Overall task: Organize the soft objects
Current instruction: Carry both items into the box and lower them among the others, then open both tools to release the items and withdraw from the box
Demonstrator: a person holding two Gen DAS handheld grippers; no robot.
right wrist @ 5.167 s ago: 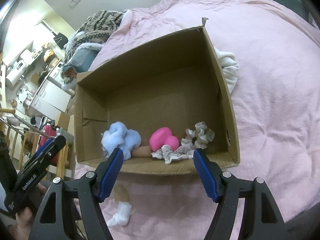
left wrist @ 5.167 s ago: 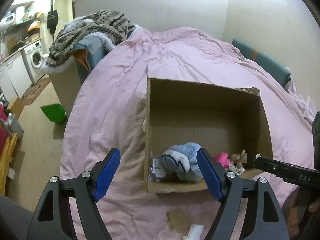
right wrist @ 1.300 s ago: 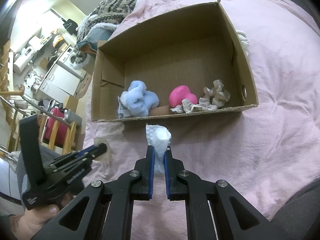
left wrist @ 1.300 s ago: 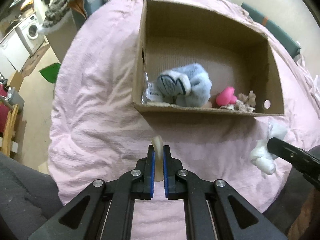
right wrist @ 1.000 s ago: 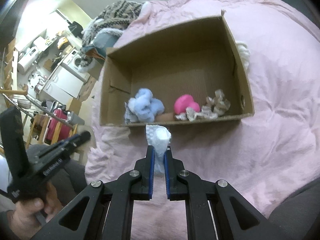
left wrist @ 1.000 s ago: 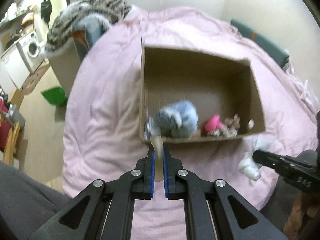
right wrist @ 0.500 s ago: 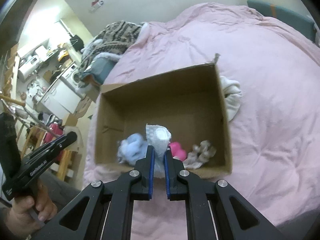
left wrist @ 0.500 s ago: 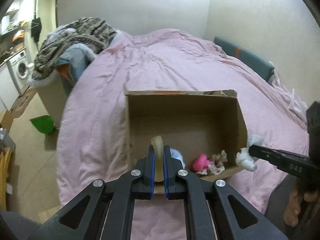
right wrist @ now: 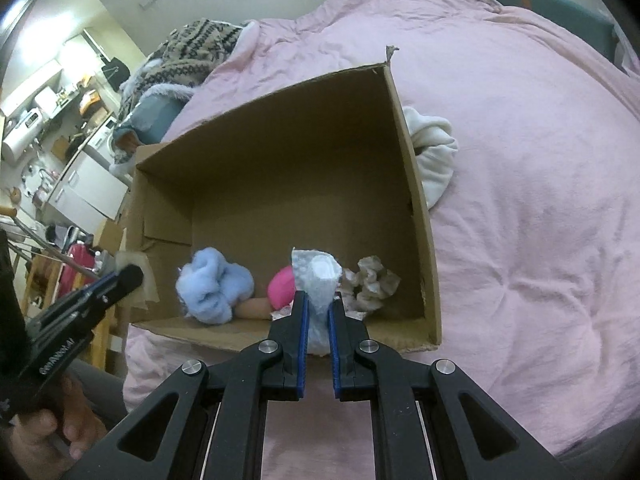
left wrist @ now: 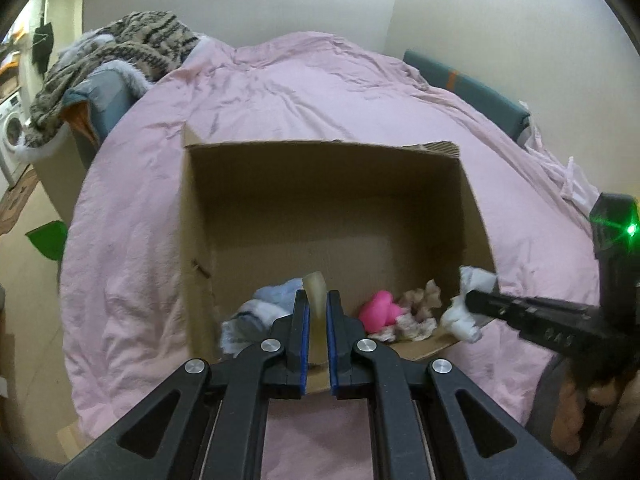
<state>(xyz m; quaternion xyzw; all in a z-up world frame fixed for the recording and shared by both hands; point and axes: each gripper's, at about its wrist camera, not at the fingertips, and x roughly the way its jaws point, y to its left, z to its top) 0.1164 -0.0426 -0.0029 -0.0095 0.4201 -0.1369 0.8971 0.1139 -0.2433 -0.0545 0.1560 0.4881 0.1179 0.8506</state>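
Observation:
An open cardboard box lies on the pink bed. Inside along its near wall lie a blue fluffy cloth, a pink soft toy and a beige scrunched cloth. My left gripper is shut on a thin beige sponge piece above the box's near edge. My right gripper is shut on a white crumpled wad above the near wall, at the box's right corner.
A white cloth lies on the bed against the box's right outer wall. A striped blanket pile sits on a chair at the left. A green dustpan lies on the floor. A teal headboard runs along the right.
Both grippers closed on objects picked from the bed in front of the box, then rose and moved forward. They now hold them over the box's near edge.

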